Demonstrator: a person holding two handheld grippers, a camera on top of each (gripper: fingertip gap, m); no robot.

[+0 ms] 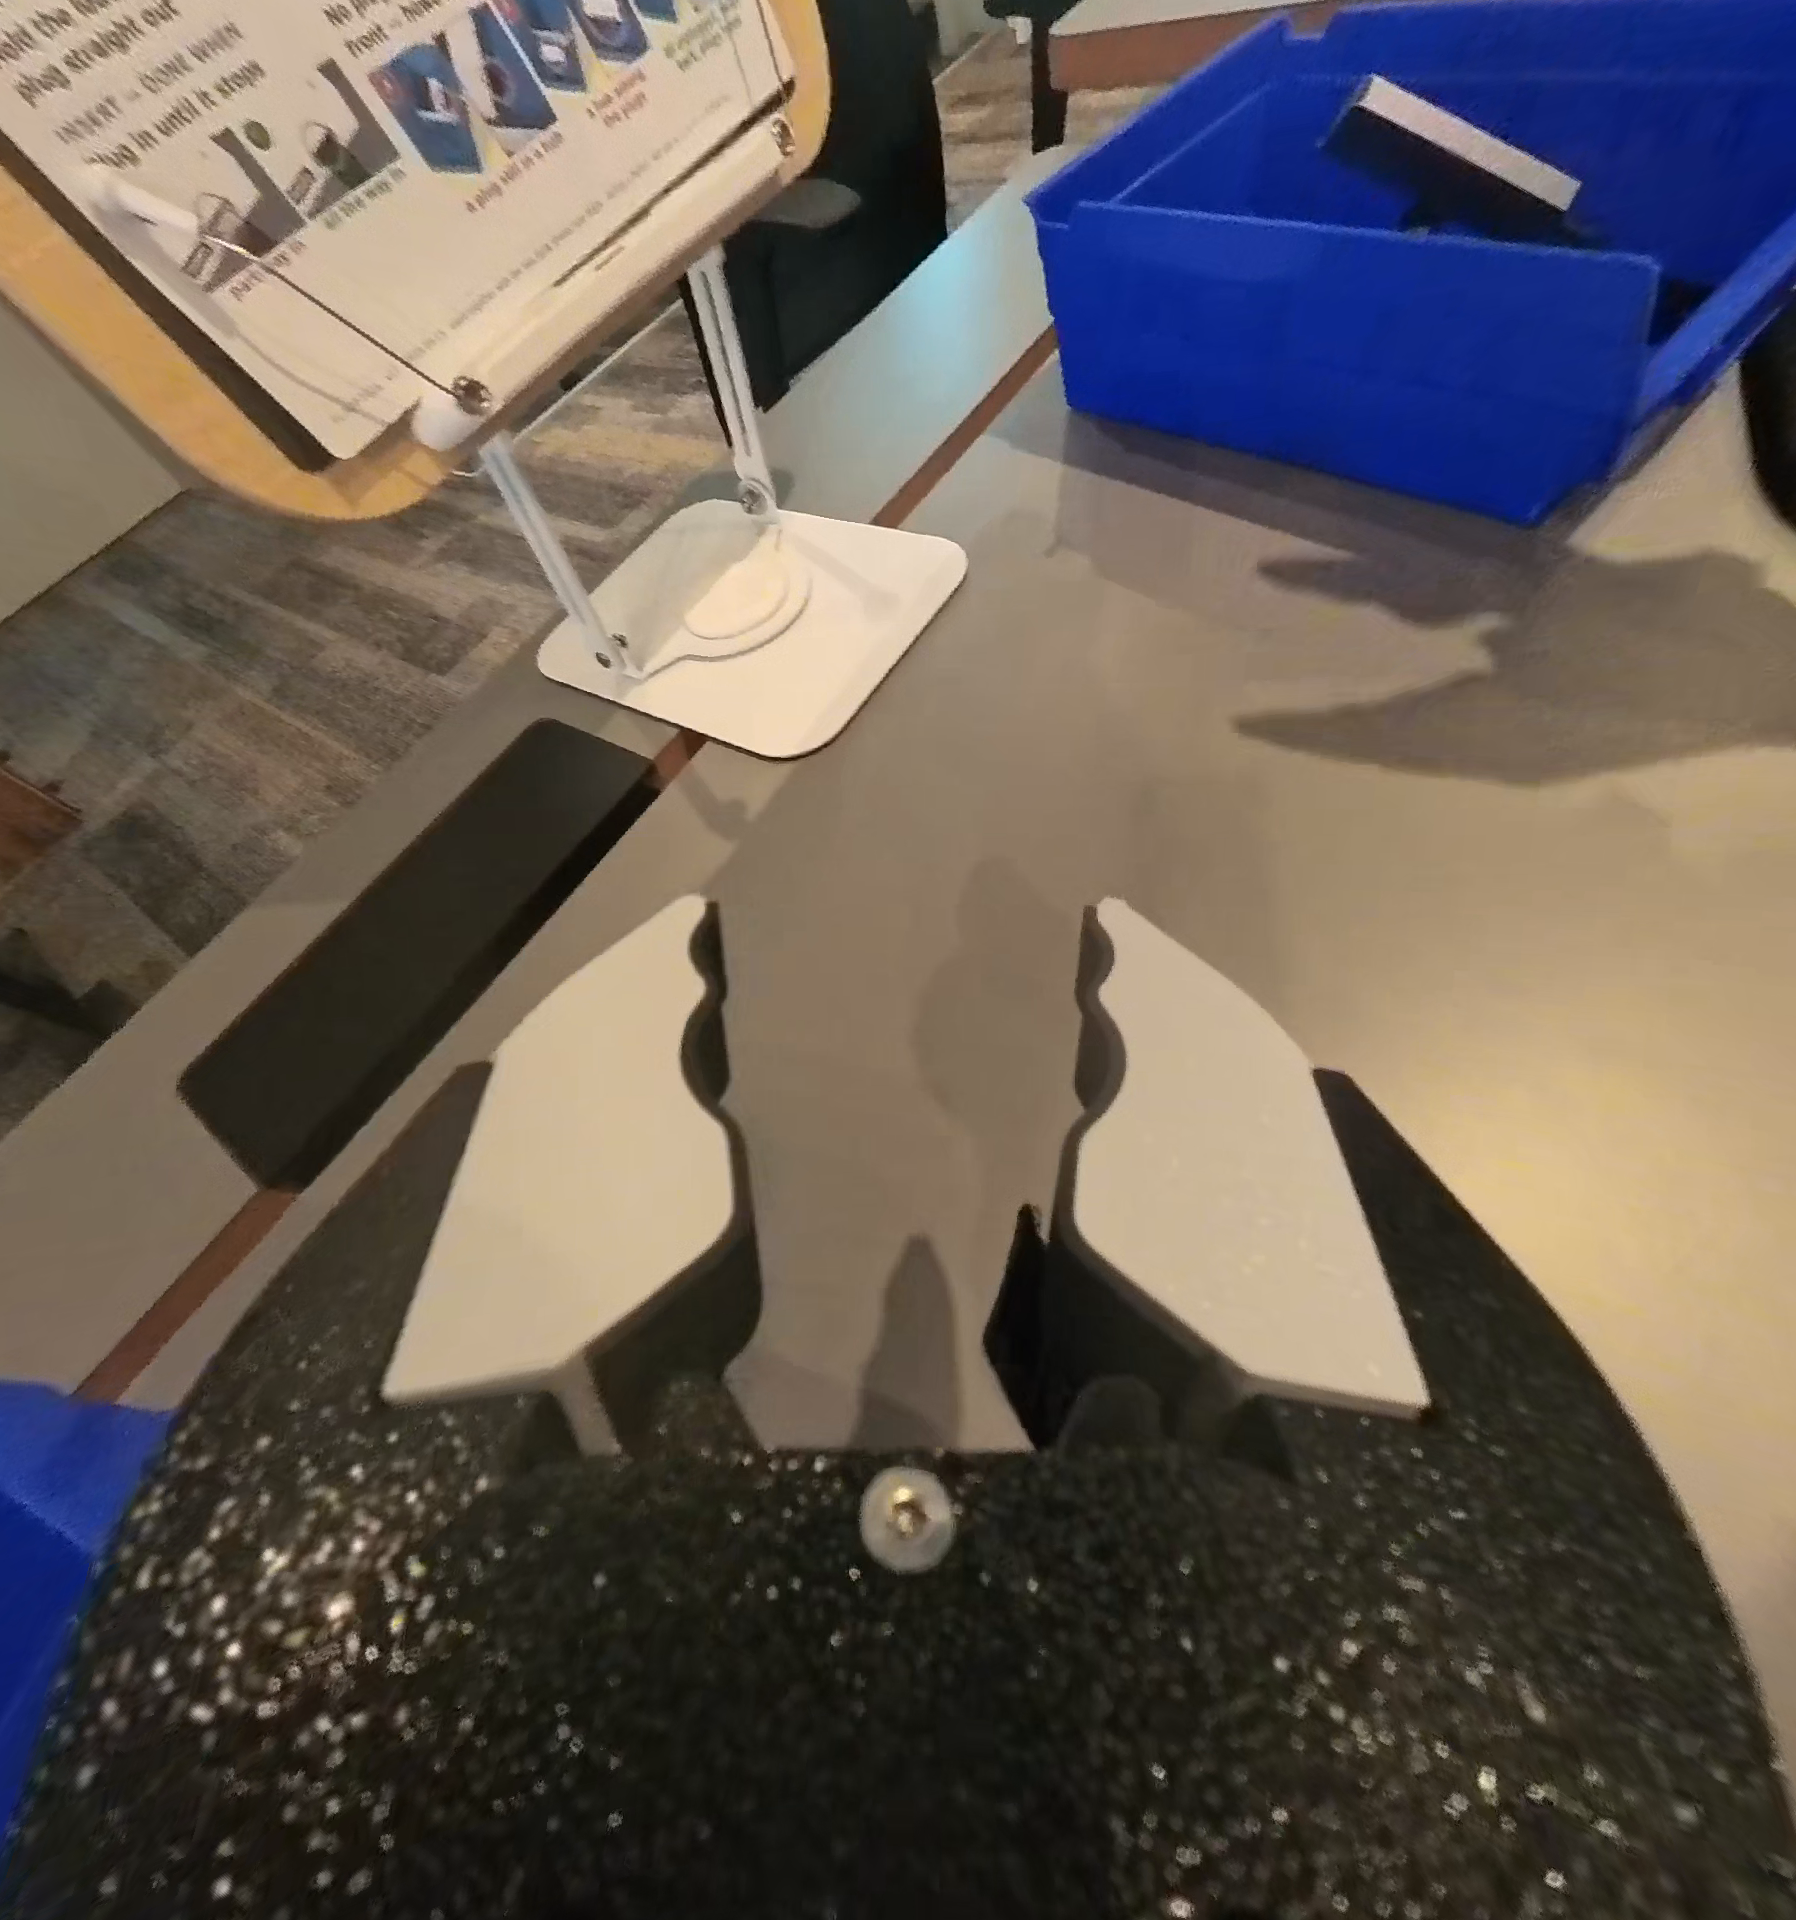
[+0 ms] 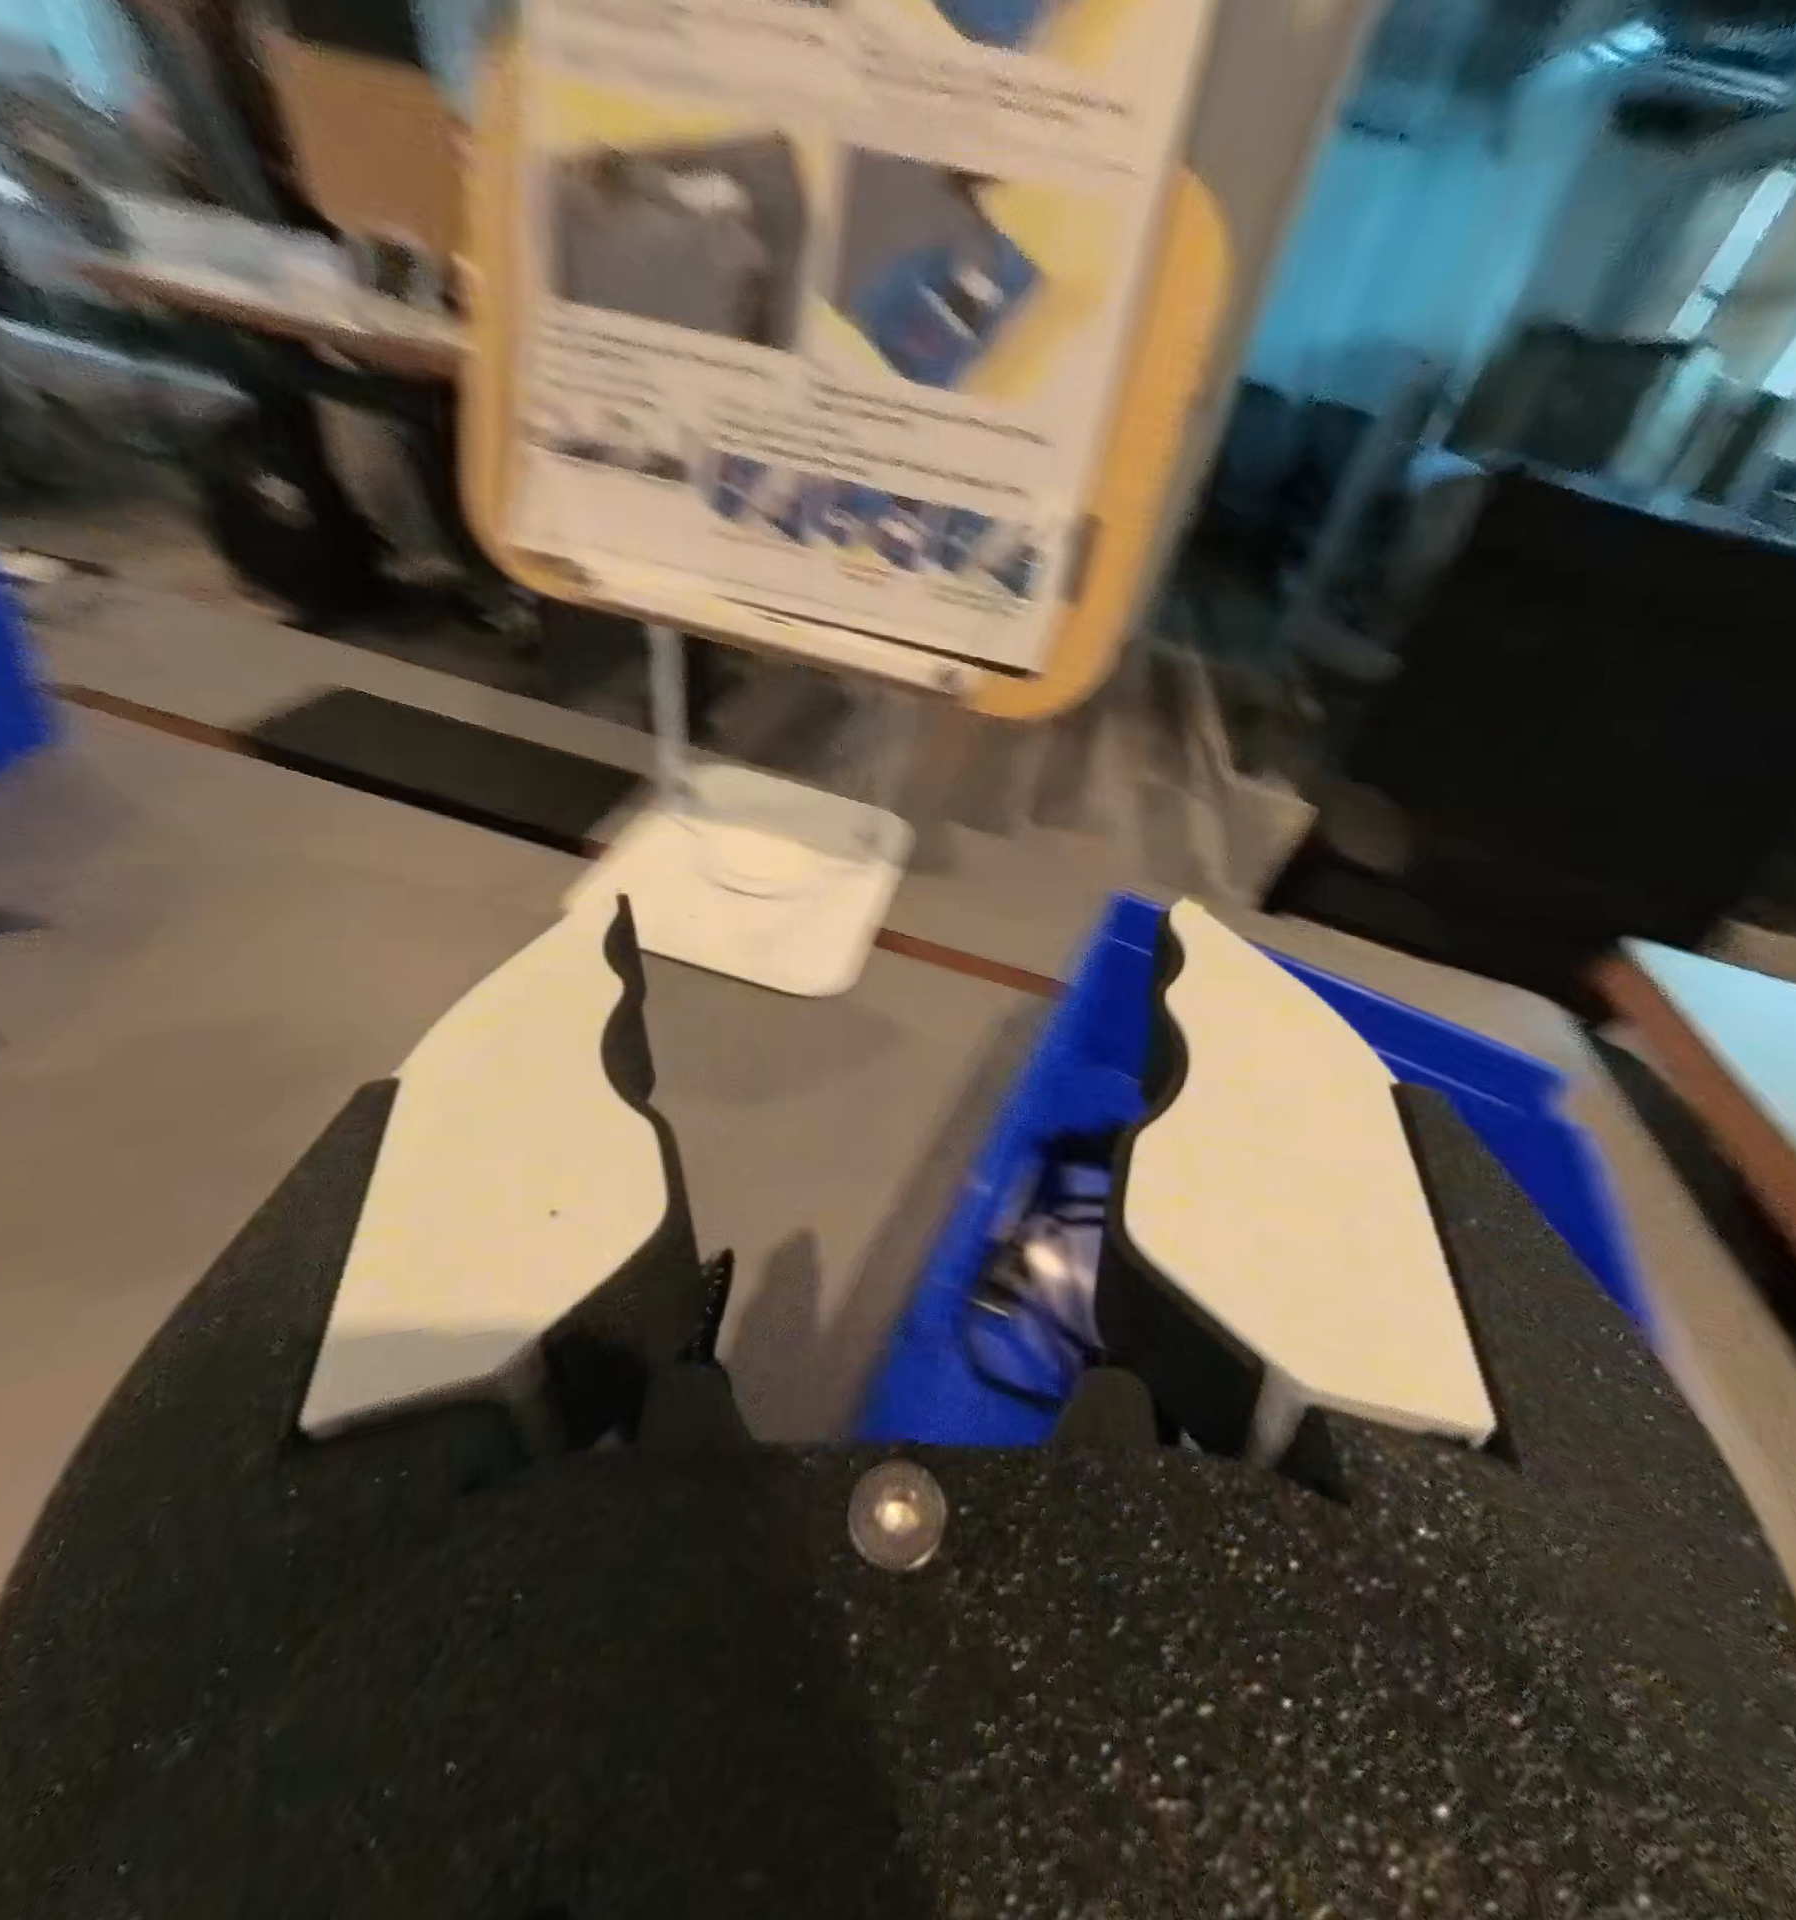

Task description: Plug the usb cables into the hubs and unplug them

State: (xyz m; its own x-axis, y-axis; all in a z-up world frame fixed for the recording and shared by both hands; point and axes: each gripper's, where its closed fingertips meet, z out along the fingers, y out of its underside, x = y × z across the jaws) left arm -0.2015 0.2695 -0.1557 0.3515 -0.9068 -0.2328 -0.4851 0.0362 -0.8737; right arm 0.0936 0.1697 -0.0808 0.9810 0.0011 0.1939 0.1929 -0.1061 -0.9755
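Observation:
My left gripper (image 1: 899, 914) is open and empty, held low over the bare grey table (image 1: 1289, 987). A blue bin (image 1: 1341, 291) stands at the far right of the left wrist view, with a grey slab-like hub (image 1: 1465, 156) leaning inside it. My right gripper (image 2: 899, 920) is open and empty above the table. Another blue bin (image 2: 987, 1247) lies just beyond its jaws, partly behind the right finger (image 2: 1278, 1195), with dark cables (image 2: 1029, 1278) inside. The right wrist view is blurred.
A white stand (image 1: 759, 623) at the table's far edge carries a wood-framed instruction sheet (image 1: 354, 208); it also shows in the right wrist view (image 2: 821, 364). A black rectangular cutout (image 1: 416, 945) sits at the table's left edge. A blue object (image 1: 11, 1507) is at my lower left.

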